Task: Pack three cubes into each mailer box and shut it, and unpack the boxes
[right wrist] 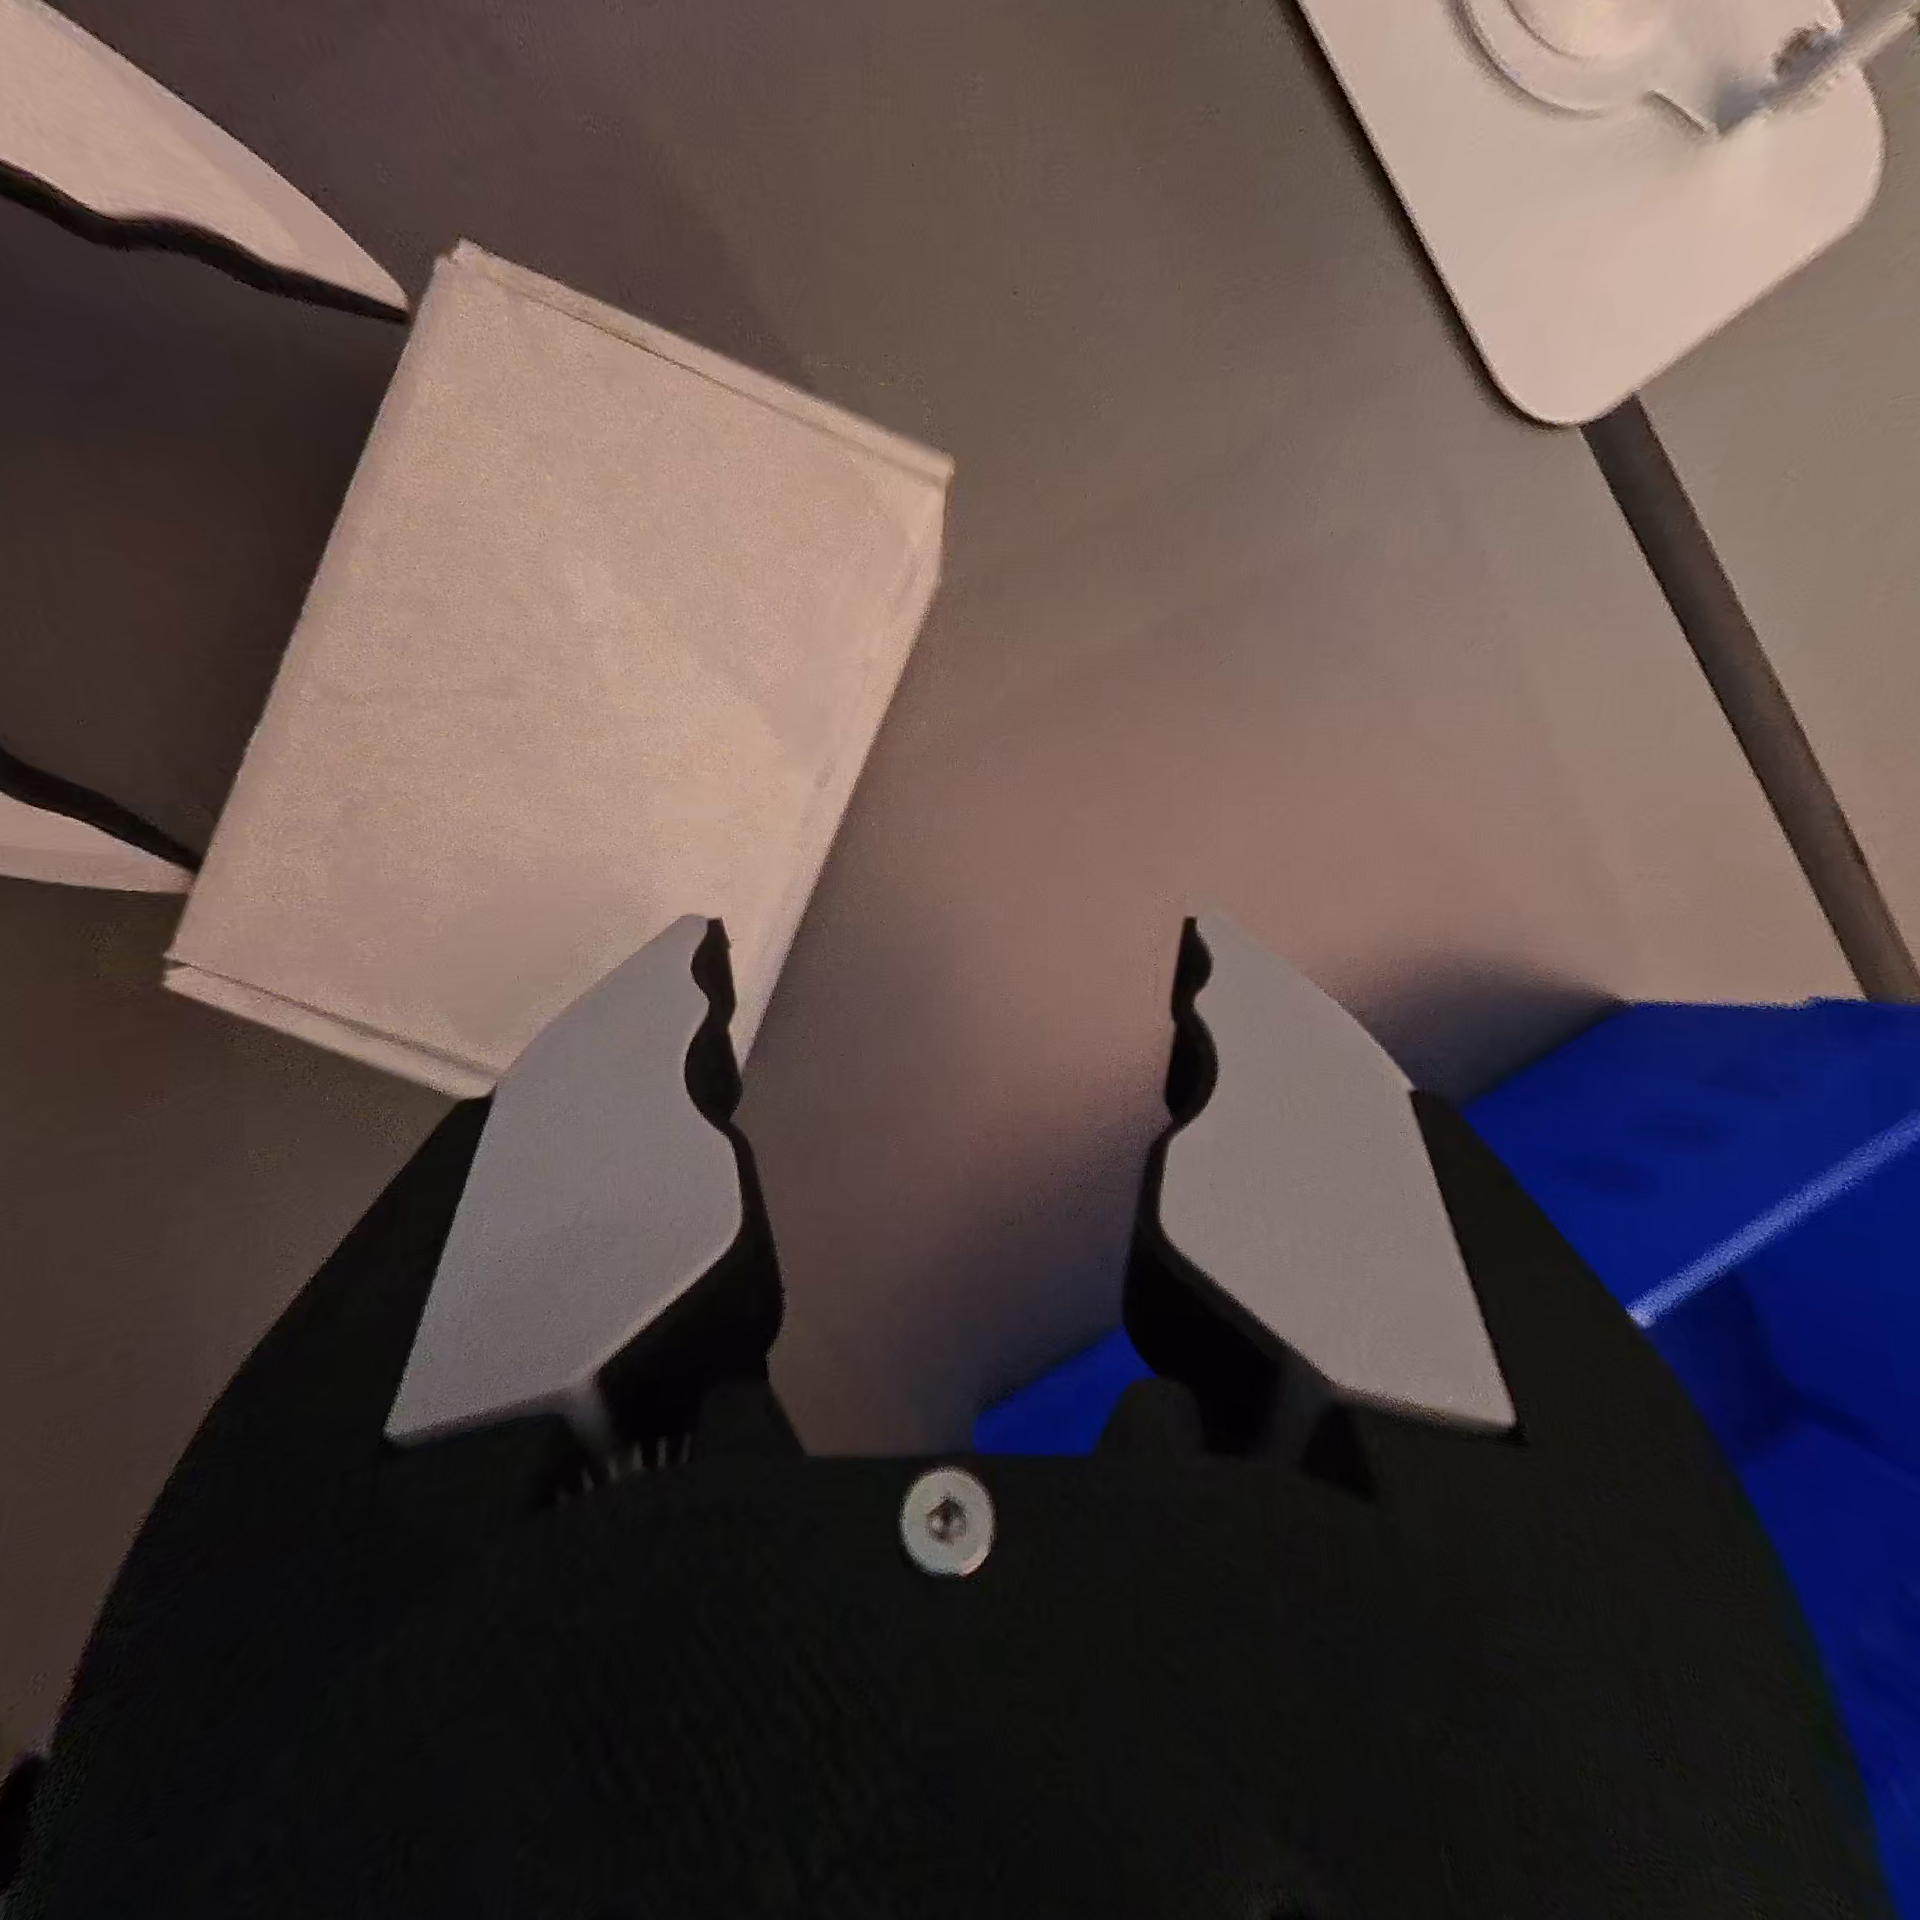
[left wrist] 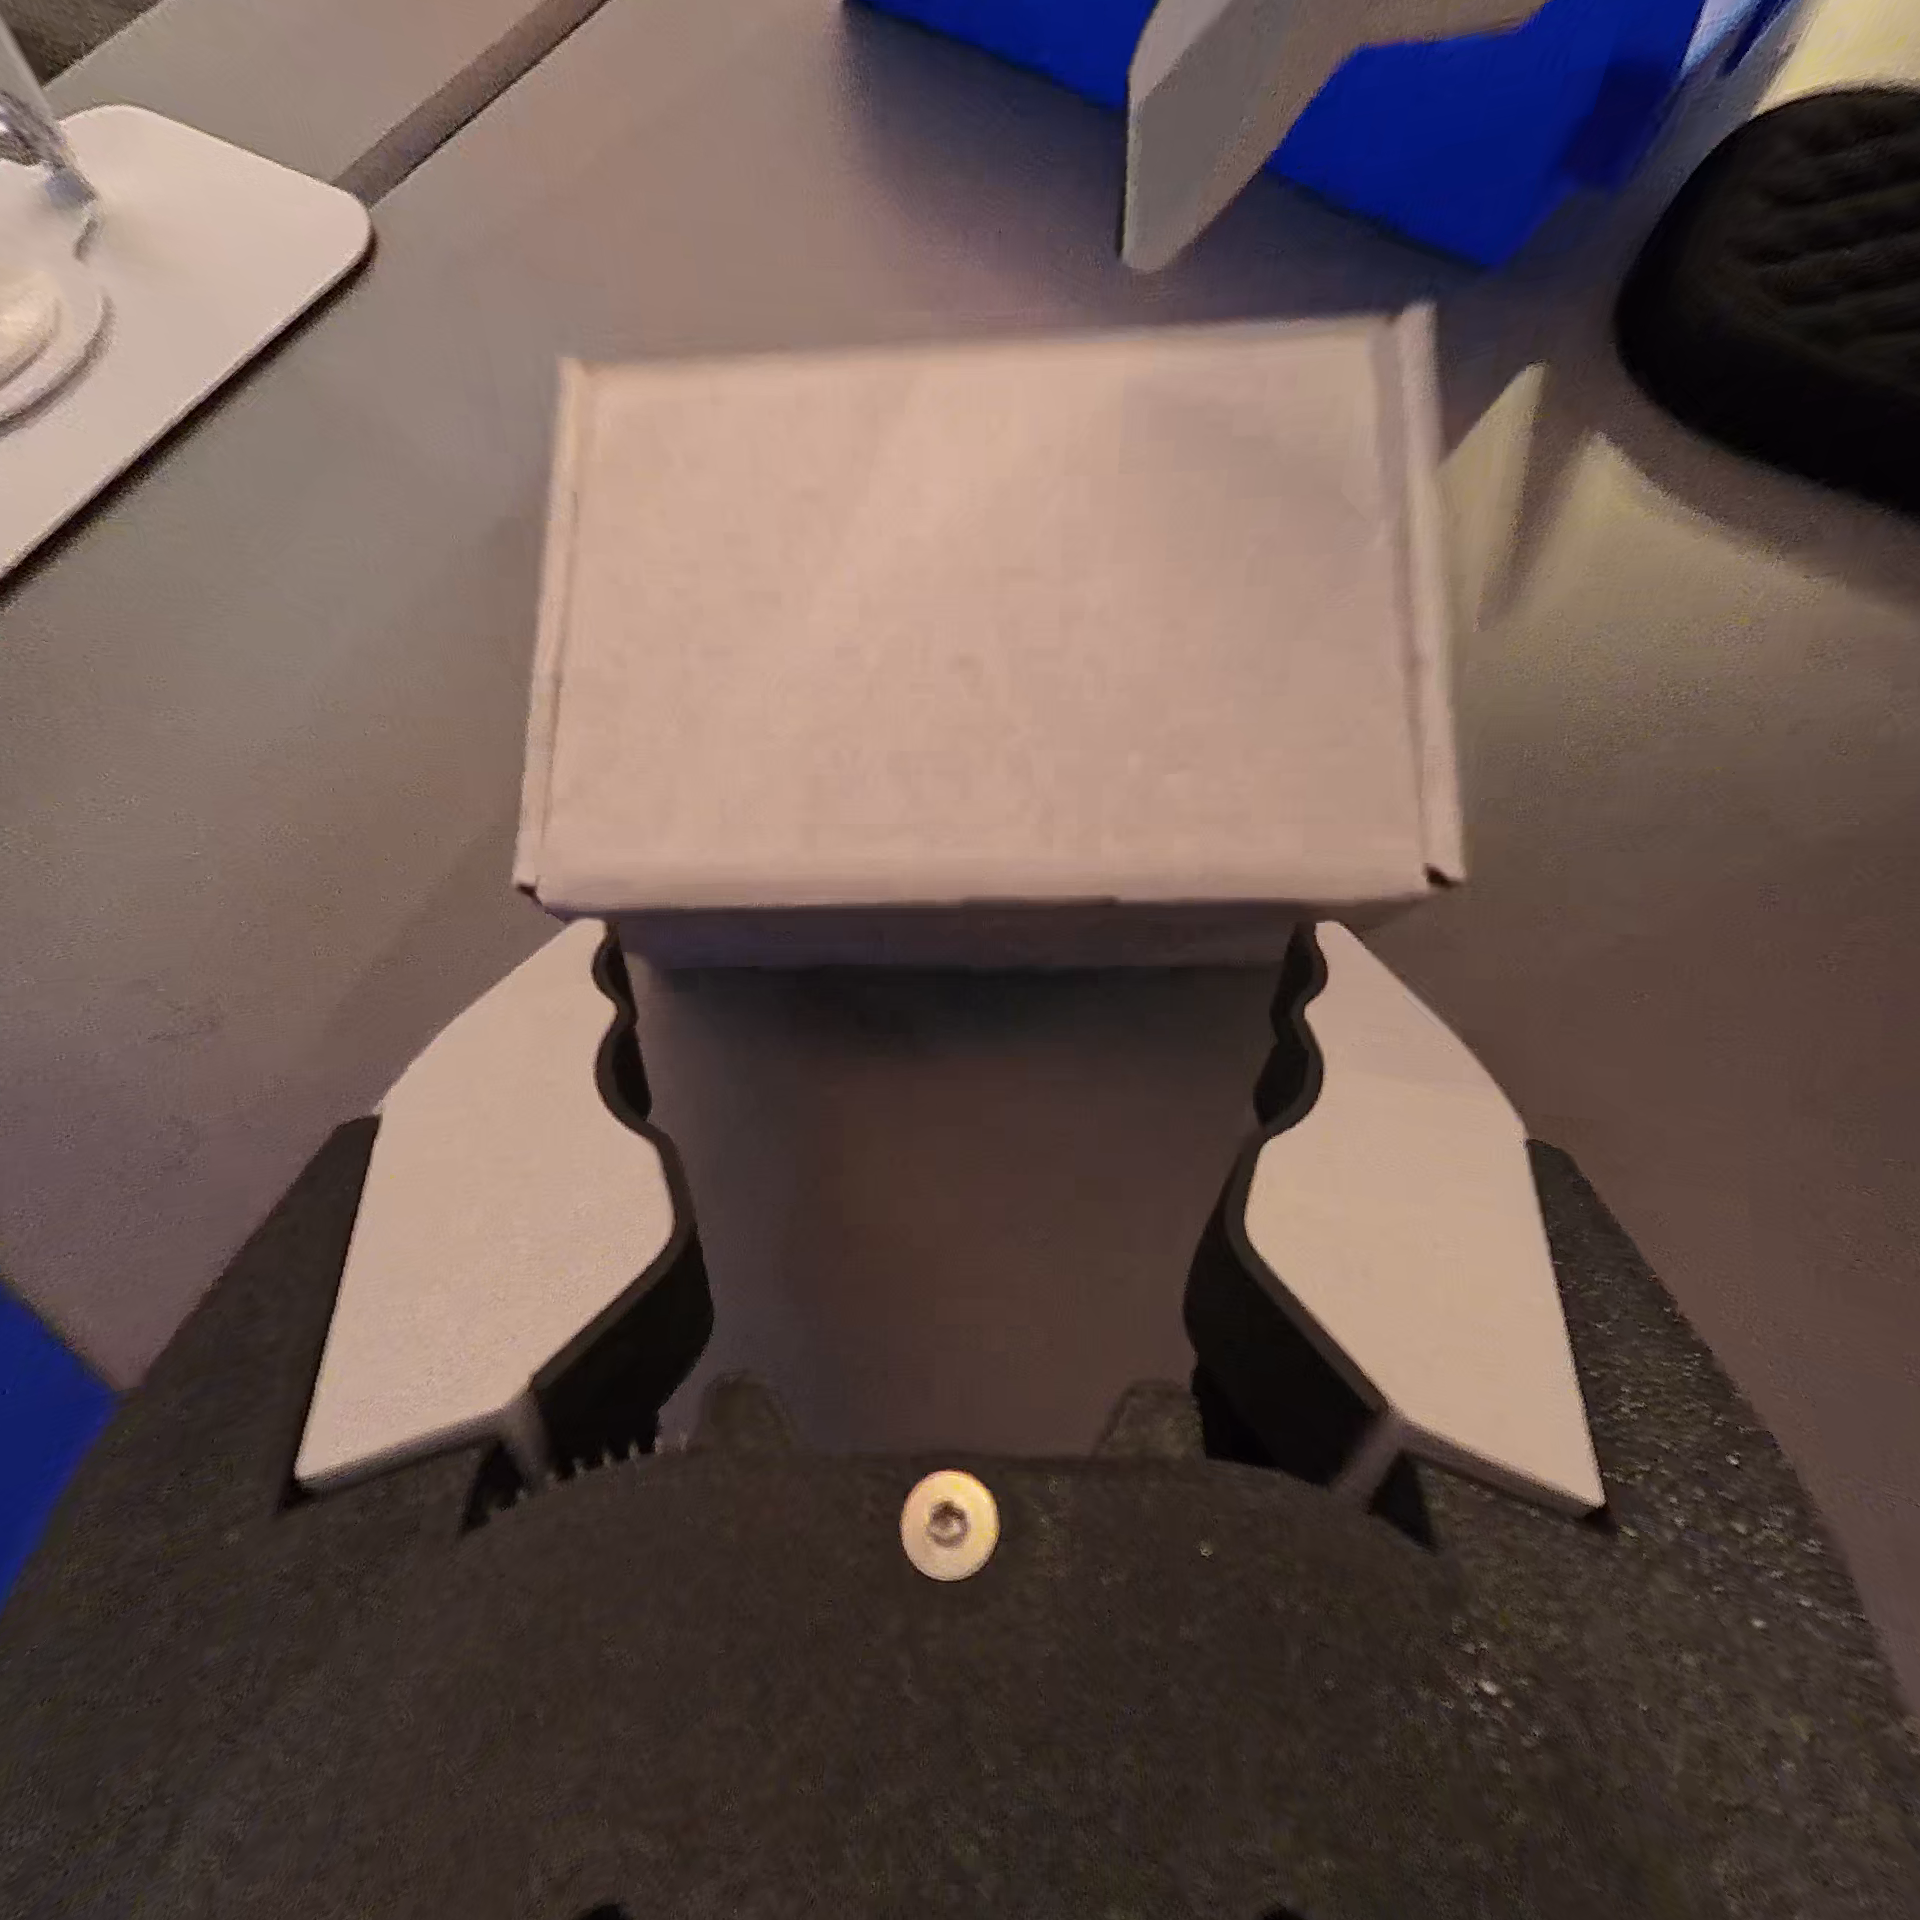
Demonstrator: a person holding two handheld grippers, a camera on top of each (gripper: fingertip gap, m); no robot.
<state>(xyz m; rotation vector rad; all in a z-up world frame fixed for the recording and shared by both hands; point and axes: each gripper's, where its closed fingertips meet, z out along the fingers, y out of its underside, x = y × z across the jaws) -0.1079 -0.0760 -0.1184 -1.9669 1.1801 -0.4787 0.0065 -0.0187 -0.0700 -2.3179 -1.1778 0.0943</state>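
Note:
A shut white mailer box (left wrist: 987, 623) lies flat on the dark table; it also shows in the right wrist view (right wrist: 582, 665). My left gripper (left wrist: 956, 940) is open wide, and its two fingertips flank the box's near end wall, close to its corners. I cannot tell whether they touch it. The left gripper's fingers (right wrist: 156, 208) show at the left edge of the right wrist view. My right gripper (right wrist: 951, 935) is open and empty above the table beside the box, its left finger overlapping a box corner. One of its fingers (left wrist: 1195, 135) shows at the top of the left wrist view. No cubes are in view.
A blue box (left wrist: 1455, 125) stands behind the white one; it or another blue box lies under my right gripper (right wrist: 1714, 1195). A white mat (left wrist: 208, 260) (right wrist: 1610, 208) bears a clear glass (left wrist: 31, 208). A black object (left wrist: 1787, 312) sits at the right. From either gripper's tips it is about 20 centimeters to the black object (left wrist: 1787, 312).

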